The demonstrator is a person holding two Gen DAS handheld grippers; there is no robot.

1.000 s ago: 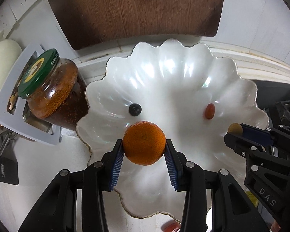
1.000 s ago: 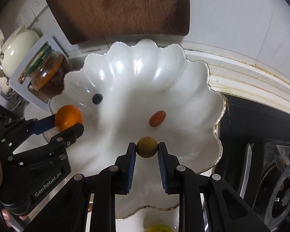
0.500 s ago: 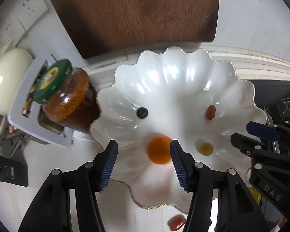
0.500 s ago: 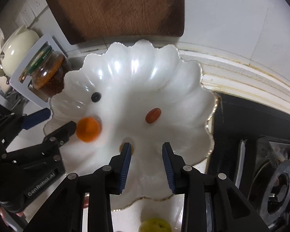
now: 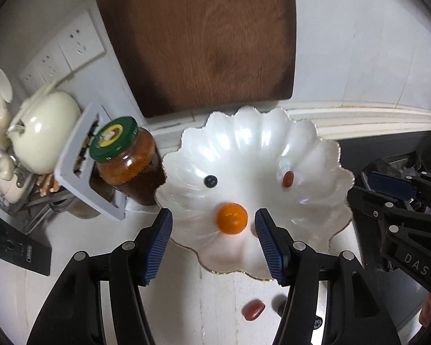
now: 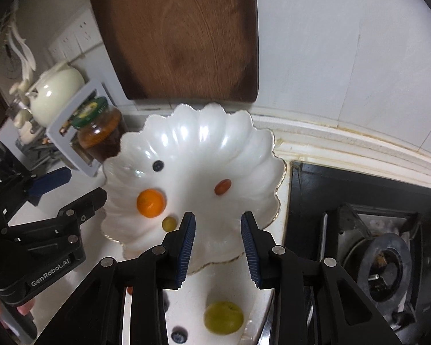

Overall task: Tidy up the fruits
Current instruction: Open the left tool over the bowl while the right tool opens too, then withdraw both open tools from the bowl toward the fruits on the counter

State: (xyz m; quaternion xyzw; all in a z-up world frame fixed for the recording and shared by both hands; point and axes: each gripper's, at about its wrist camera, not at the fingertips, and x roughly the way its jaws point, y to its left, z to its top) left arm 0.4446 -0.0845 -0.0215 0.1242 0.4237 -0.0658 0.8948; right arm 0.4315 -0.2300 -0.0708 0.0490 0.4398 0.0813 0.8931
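Orange tangerine (image 5: 232,219) (round, glossy, whole)

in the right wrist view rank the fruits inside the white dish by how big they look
Largest to smallest:
1. orange
2. red oval fruit
3. small yellow-green fruit, close to the red one, so that order is unsure
4. blueberry
All lie in the white dish.

the scalloped bowl (image 5: 252,132) looks like glossy white glazed ceramic with a pearly sheen and a thin gilt rim. behind it the cutting board (image 5: 204,37) is dark, matt wood with visible grain. the jar (image 5: 132,169) is clear, shiny glass under a green metal-looking lid. the teapot (image 5: 43,132) is cream and glossy. the orange (image 5: 232,219) has a finely dimpled skin — the gripper pads (image 5: 158,247) are ribbed blue rubber on matt black plastic.
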